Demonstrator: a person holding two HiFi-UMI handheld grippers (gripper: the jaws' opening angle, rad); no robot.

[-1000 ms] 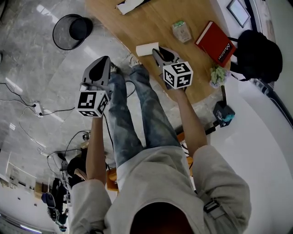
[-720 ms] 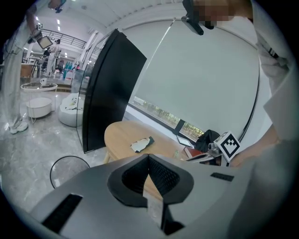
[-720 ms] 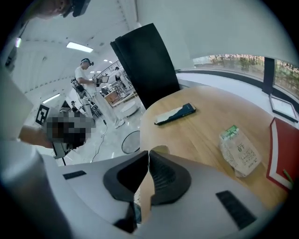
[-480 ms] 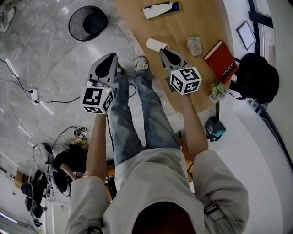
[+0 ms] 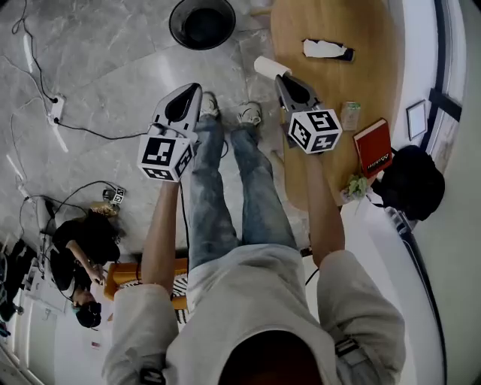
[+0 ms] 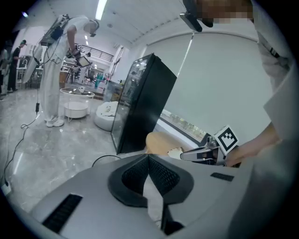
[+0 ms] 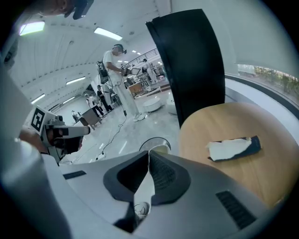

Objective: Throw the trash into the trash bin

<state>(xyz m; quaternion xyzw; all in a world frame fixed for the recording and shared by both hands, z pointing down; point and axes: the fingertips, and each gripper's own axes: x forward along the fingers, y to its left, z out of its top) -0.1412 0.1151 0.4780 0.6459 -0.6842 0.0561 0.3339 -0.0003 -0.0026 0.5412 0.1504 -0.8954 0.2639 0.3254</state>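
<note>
**A:** What are you carrying?

**B:** My right gripper [image 5: 282, 80] has its jaws clenched on the thin wall of a white paper cup [image 5: 268, 68], at the edge of the worktop [image 5: 368, 22]. The trash bin [image 5: 201, 22] stands ahead on the floor. My left gripper [image 5: 192, 90] is closed on nothing.

**A:** How will the cup handle?

**B:** Light and easily crushed, I'd say, so a pinch at the rim is enough. The torn wrapper [image 5: 325, 50] on the worktop looks flimsy too, so I'd take it by an edge.

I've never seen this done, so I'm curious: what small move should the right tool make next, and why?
Probably swing left and forward, over the black bin. The right tool is shut on the white cup, which is at the edge of the table, while the bin stands on the floor ahead, not beneath the cup.
</note>
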